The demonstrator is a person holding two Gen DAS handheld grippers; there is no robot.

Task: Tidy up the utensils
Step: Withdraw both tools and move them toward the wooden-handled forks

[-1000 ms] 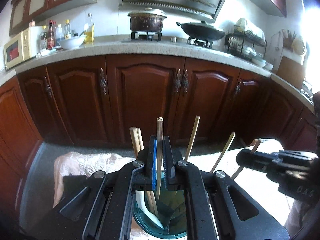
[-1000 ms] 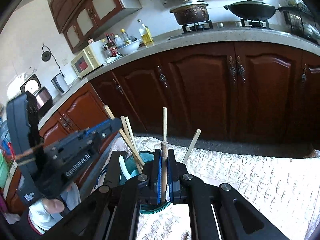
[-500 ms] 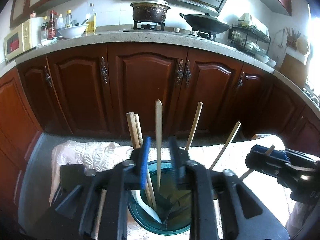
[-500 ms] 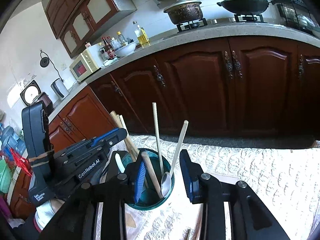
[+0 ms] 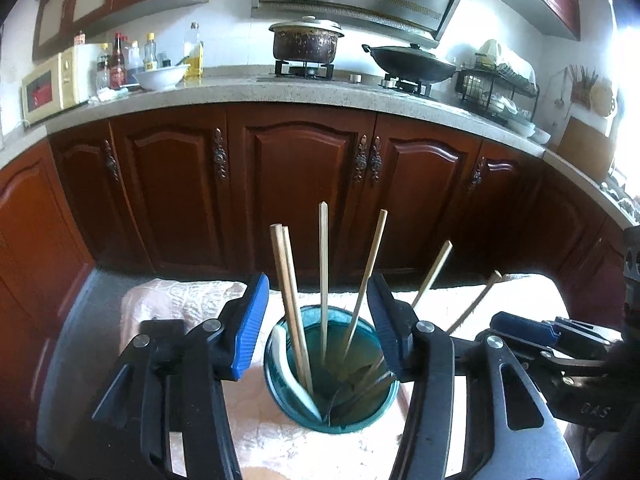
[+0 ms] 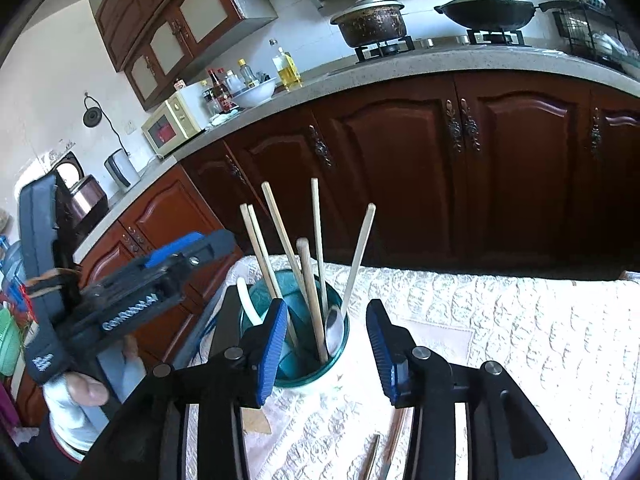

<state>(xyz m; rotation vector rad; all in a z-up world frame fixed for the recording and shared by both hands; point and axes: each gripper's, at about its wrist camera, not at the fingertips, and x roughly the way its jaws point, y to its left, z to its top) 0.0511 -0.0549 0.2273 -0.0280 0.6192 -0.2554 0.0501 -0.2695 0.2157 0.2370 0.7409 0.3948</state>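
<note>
Found the teal cup [image 5: 280,384] upright on the lace-patterned cloth [image 5: 180,300] over the tabletop, just ahead of and below both tools. Saw several pale chopsticks [image 5: 323,264] already leaning inside it, with a white spoon [image 5: 288,368] against the wall nearest the left tool's left finger, a metal spoon [image 6: 334,328] and a thicker wooden handle [image 6: 310,288].

Caught the left tool [image 5: 318,282] with its jaws moderately apart, having just been opening. Saw chopsticks standing in the gap, with the pads pressing on none of them. Found the right tool [image 6: 327,306] likewise partly open after just opening, the cup's rim and the metal spoon showing between its fingers, nothing clamped. Judged both tools to have let go over the cup.

Reckoned most of the sorting done, going by the filled cup. Spotted at least two thin brown sticks [image 6: 374,456] lying on the cloth under the right tool, beside its right finger. Judged these to be what was left to collect.

Could not make out the full length or kind of those sticks, cut off by the frame edge and the tool body. Could not see the cup's bottom contents clearly, nor the cloth beneath either tool.
</note>
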